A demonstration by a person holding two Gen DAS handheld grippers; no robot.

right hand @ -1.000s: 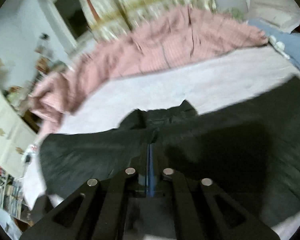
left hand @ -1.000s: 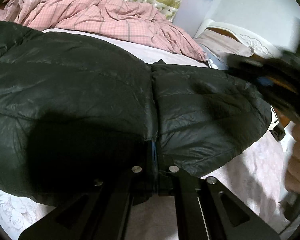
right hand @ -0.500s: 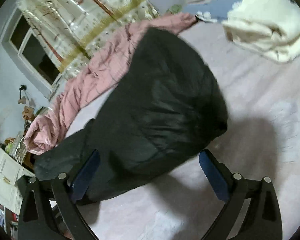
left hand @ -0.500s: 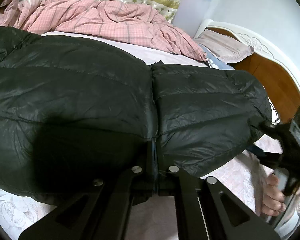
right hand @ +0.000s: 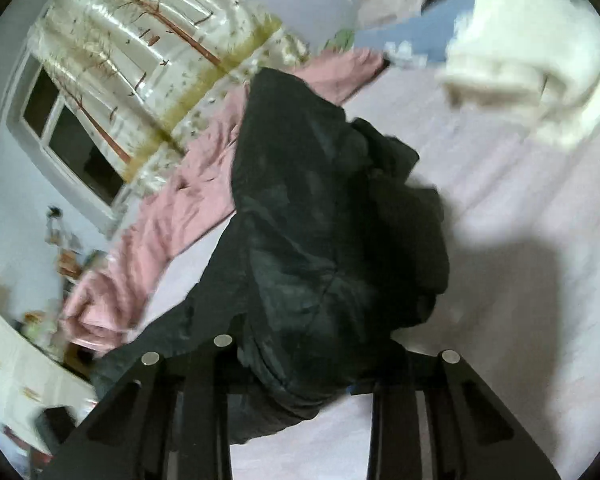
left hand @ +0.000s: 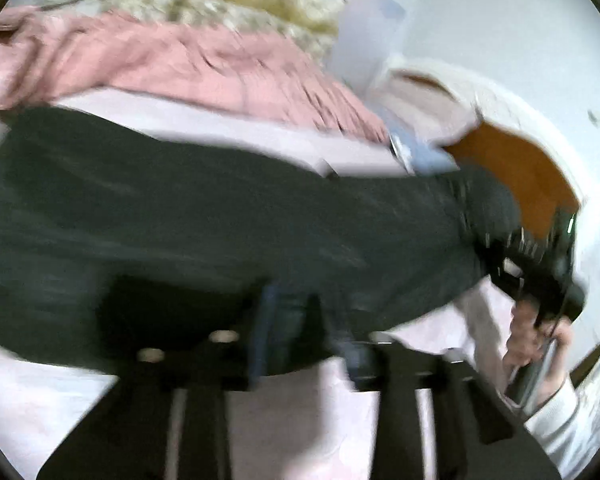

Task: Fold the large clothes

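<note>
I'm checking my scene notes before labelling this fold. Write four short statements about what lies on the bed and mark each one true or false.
1. The black jacket lies on the pale pink sheet. True.
2. The pink checked quilt is spread over the jacket. False: it lies bunched up beyond the jacket, on the far side of the bed.
3. A white garment lies on the sheet, apart from the jacket. True.
4. The headboard is blue. False: it is orange wood with a white frame.
</note>
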